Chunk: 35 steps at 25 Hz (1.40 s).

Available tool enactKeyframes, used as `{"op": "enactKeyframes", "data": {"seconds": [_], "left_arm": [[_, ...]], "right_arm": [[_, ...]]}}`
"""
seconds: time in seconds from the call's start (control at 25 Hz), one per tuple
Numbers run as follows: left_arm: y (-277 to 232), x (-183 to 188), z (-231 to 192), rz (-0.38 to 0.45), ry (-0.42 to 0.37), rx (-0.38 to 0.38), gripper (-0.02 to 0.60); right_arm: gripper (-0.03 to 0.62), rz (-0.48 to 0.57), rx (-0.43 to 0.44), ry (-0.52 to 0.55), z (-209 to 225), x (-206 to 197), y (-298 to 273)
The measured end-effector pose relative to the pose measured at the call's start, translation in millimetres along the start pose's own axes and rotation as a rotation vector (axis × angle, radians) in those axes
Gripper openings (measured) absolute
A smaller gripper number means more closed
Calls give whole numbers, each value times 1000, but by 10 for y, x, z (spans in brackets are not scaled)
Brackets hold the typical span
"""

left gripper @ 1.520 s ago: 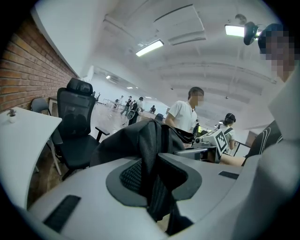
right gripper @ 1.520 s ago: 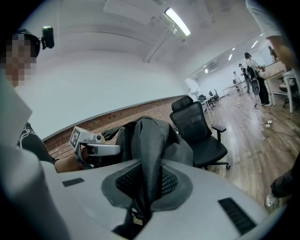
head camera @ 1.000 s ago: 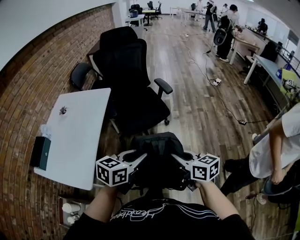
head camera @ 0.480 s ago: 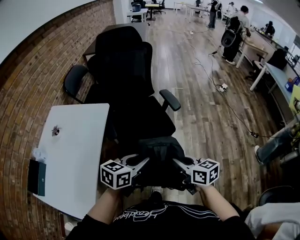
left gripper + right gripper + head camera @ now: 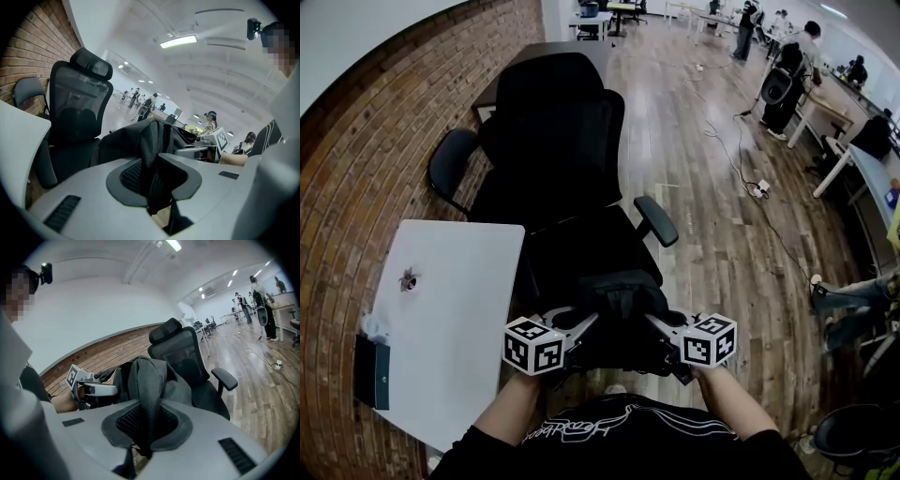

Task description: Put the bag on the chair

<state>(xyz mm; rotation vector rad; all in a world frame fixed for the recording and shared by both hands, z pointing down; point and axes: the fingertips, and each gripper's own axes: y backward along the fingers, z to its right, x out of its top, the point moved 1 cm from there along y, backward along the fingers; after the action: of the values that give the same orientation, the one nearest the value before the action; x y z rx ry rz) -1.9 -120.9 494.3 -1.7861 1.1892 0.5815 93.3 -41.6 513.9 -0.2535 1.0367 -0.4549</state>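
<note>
A black bag (image 5: 617,309) hangs between my two grippers, in front of my chest. My left gripper (image 5: 586,328) is shut on a fold of the bag (image 5: 150,140) at its left side. My right gripper (image 5: 654,325) is shut on a grey strap of the bag (image 5: 146,380) at its right side. The black office chair (image 5: 572,197) stands just beyond the bag, its seat (image 5: 586,248) facing me and its high mesh back (image 5: 77,108) upright. The chair (image 5: 187,357) also shows in the right gripper view behind the bag.
A white table (image 5: 441,319) stands at my left against the brick wall (image 5: 356,169), with a dark box (image 5: 373,370) on its near end. A second dark chair (image 5: 450,164) sits behind it. Cables (image 5: 741,159) run over the wooden floor; people stand far right.
The view has closed in on the chair: it now sits nearer and more central, right behind the bag. Both grippers keep their hold on the bag.
</note>
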Motion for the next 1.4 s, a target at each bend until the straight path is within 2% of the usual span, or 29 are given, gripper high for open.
{"op": "enactKeyframes", "data": {"seconds": [0.64,1.12,1.4], "left_arm": [[-135,692,-628,83,16,144,94],[-512,1263,-1363,166,115,329,94],[-823,1477,-1863,174,146,422,94]], "right_arm": [[32,-56,105,114,383,827,-747],[32,-173,252,198,968,1542,-1580],[32,-224,288,237,1384,1800,-2093]]}}
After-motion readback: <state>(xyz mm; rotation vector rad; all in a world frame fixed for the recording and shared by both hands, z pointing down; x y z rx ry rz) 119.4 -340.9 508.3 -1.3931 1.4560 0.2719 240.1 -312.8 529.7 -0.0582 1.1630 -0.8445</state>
